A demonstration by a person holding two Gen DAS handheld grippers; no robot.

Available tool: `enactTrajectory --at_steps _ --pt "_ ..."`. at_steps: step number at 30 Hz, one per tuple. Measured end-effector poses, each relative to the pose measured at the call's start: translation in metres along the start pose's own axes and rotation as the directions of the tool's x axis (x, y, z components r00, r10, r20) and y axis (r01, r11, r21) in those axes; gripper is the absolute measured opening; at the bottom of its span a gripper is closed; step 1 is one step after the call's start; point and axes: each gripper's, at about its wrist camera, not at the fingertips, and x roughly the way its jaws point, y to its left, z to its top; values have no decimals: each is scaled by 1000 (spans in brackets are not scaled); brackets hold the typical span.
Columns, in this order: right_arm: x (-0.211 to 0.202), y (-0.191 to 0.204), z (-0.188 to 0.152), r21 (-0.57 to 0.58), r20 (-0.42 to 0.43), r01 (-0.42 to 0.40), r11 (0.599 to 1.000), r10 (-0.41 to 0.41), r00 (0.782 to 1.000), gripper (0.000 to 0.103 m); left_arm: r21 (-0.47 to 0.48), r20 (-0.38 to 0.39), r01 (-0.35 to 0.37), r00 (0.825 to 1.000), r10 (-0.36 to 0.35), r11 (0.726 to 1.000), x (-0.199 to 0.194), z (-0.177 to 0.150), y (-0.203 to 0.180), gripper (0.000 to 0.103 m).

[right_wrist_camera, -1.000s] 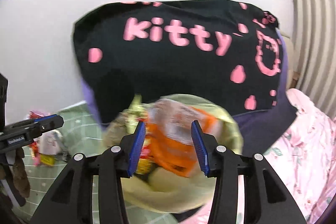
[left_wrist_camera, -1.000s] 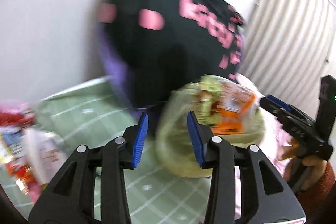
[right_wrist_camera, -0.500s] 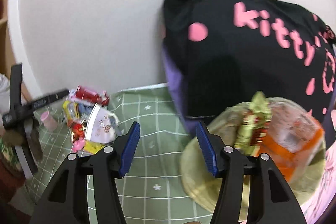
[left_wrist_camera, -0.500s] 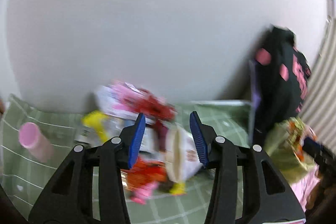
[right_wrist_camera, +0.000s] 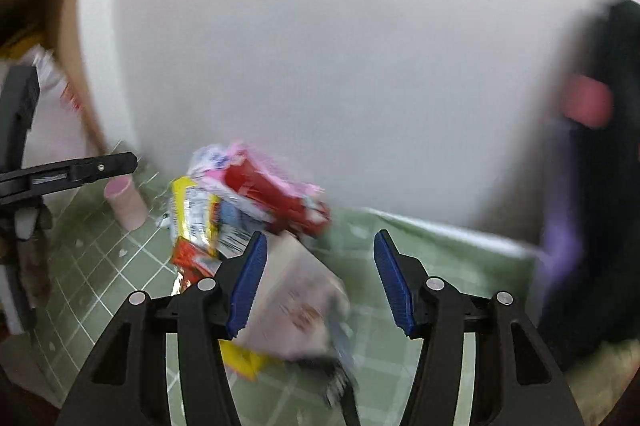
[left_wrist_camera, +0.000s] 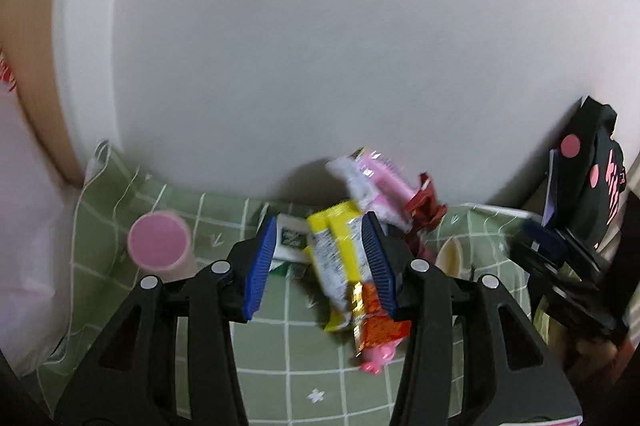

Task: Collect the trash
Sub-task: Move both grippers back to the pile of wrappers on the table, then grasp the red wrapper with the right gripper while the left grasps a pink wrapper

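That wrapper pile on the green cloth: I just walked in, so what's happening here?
A person with a gripper in each hand is collecting trash. Both grippers are open over the snack wrappers heaped on the green checked cloth. The left gripper frames a yellow wrapper; the right gripper hovers over a pale packet. Nothing is gripped yet.

Both wrist views, angled down, sharing wrapper pile (left_wrist_camera: 352, 250).

both grippers swing away from the black bag (left_wrist_camera: 588, 178) and green bowl toward the wrapper pile (left_wrist_camera: 352, 250); the right gripper (right_wrist_camera: 320, 282) now spreads wider.
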Motion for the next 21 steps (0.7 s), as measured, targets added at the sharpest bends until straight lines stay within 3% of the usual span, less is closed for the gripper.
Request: enactTrajectory --at_steps 4,5,7,9,11,17,21 --pt "59 24 16 -167 -55 0 986 -9 998 50 53 -49 -11 999 14 999 0 -9 6 42" --pt "74 27 18 -200 -76 -8 980 -8 997 38 61 -57 -5 998 8 998 0 -10 5 42" --pt "89 28 21 -213 -105 -12 977 -11 994 27 74 -64 16 998 -11 997 0 -9 4 42" --pt "88 19 25 -157 -98 -61 986 46 994 12 84 -63 40 997 -34 996 2 -6 -2 42" --pt "76 11 25 -112 -81 -56 992 47 996 2 92 -56 70 996 -65 993 5 -1 -6 42" --pt "24 -22 5 22 -41 -20 1000 21 999 2 92 -43 138 990 -134 986 37 22 -34 47" --pt "-2 -35 -20 83 -59 5 997 0 998 2 97 -52 108 993 -103 989 69 38 -42 47"
